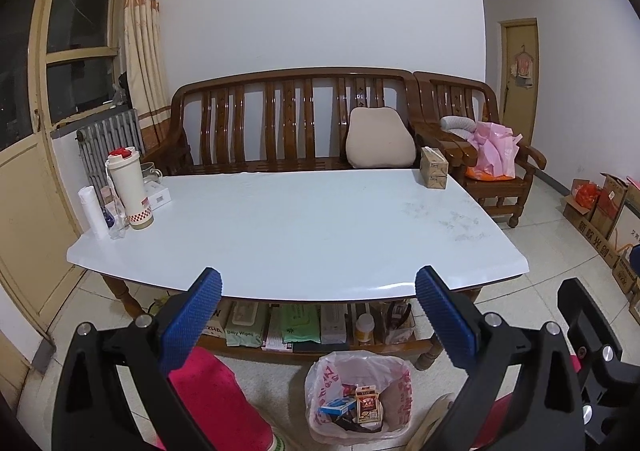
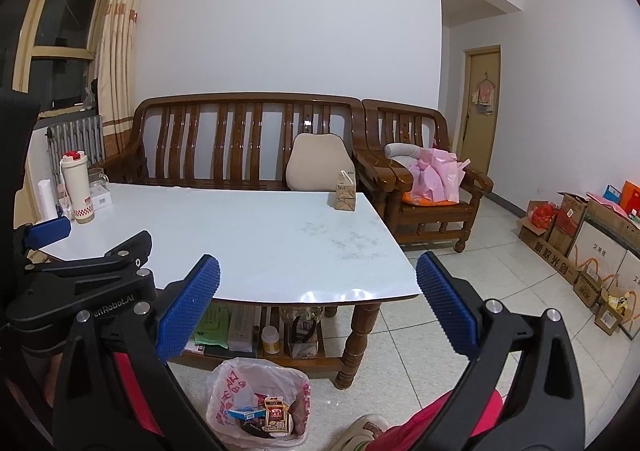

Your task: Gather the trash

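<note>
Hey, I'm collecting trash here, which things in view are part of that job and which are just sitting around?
Part of the job:
- trash bin, lined with a plastic bag, small boxes already in it
- left gripper, open, holding nothing
- right gripper, open, holding nothing

Just sitting around:
- thermos
- tissue box
- cushion
- pink bag on the chair
- cardboard boxes by the wall

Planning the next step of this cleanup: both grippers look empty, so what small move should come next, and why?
Probably none beyond drawing back: the bin already holds boxes, the left gripper and right gripper are open and empty, and the table shows no loose trash.
</note>
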A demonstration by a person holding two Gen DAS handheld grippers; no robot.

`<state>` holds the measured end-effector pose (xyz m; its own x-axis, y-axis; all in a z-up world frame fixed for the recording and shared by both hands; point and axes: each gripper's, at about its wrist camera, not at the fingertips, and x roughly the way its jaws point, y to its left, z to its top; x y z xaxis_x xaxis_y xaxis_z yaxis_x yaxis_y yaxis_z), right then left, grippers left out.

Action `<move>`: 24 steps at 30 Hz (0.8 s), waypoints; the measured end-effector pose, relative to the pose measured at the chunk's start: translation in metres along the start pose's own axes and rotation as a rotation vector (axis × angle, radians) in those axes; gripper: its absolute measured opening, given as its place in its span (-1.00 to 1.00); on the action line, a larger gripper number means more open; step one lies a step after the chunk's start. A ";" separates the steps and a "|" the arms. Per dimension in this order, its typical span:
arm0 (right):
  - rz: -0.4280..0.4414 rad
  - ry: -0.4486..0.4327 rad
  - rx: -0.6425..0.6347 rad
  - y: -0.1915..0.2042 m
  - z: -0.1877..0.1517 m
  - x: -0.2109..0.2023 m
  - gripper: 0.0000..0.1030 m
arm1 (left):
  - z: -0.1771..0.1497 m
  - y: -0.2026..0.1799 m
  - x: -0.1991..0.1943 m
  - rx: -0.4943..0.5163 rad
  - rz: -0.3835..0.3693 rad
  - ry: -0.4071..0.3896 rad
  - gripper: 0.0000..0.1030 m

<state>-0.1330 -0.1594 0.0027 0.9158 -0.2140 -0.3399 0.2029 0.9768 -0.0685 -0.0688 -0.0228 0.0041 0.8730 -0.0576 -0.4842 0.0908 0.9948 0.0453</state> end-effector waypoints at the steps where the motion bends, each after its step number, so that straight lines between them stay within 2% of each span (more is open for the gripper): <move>1: -0.002 0.000 -0.002 0.000 0.000 0.000 0.87 | 0.000 0.000 0.000 0.000 0.002 0.002 0.84; 24: -0.008 0.002 -0.005 0.000 0.003 0.000 0.87 | 0.000 0.002 0.001 -0.003 0.004 0.019 0.84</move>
<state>-0.1317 -0.1599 0.0053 0.9136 -0.2218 -0.3408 0.2083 0.9751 -0.0761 -0.0680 -0.0205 0.0035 0.8644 -0.0521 -0.5002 0.0857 0.9953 0.0443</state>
